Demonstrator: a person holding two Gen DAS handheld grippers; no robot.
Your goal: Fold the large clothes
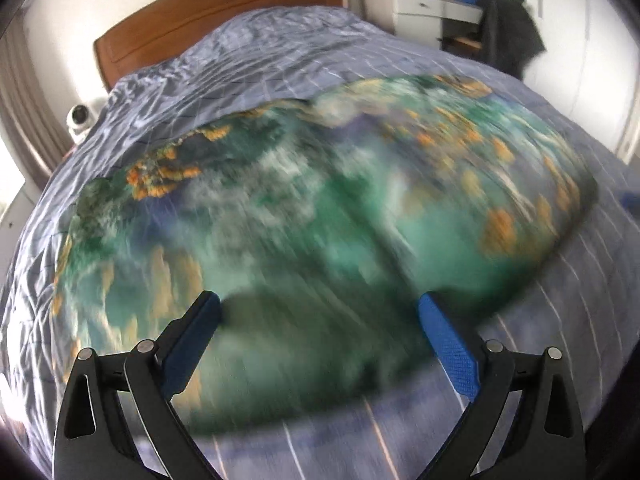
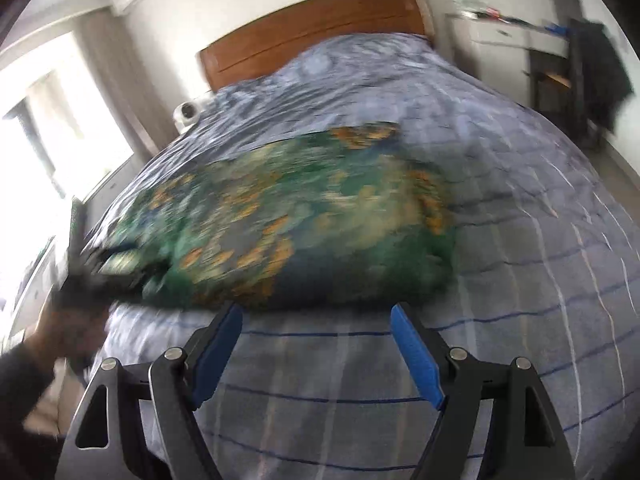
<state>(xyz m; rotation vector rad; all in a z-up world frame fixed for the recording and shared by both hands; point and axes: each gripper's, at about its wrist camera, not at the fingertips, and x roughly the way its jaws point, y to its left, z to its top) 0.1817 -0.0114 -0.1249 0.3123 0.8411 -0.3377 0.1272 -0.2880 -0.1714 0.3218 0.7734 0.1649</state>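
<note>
The garment (image 1: 280, 216), a large green cloth with orange and pale print, lies spread on the bed (image 1: 280, 60), over the blue-grey checked cover. In the left wrist view it fills the middle of the frame; in the right wrist view its near hem runs just ahead of the fingertips.

Left hand-held gripper (image 1: 318, 304): jaws spread wide, nothing between them, positioned over the near part of the cloth. Right hand-held gripper (image 2: 316, 312): jaws likewise spread and empty, positioned over bare cover just short of the hem. Both views are smeared by motion, so contact with the fabric cannot be confirmed.

Recommended procedure for the step in hand, judged to be taking hold of the near edge:

1. Place each gripper at a separate point on the near hem, well apart, toward the corners.
2. Lower until one finger slides under the hem; pinch the garment only, not the cover beneath.
3. Close both grippers before lifting.
4. Lift evenly and carry the edge toward the headboard (image 2: 316, 28), keeping the hem taut.

Risk: catching the cover along with the garment, or an uneven lift producing a skewed fold.
</note>
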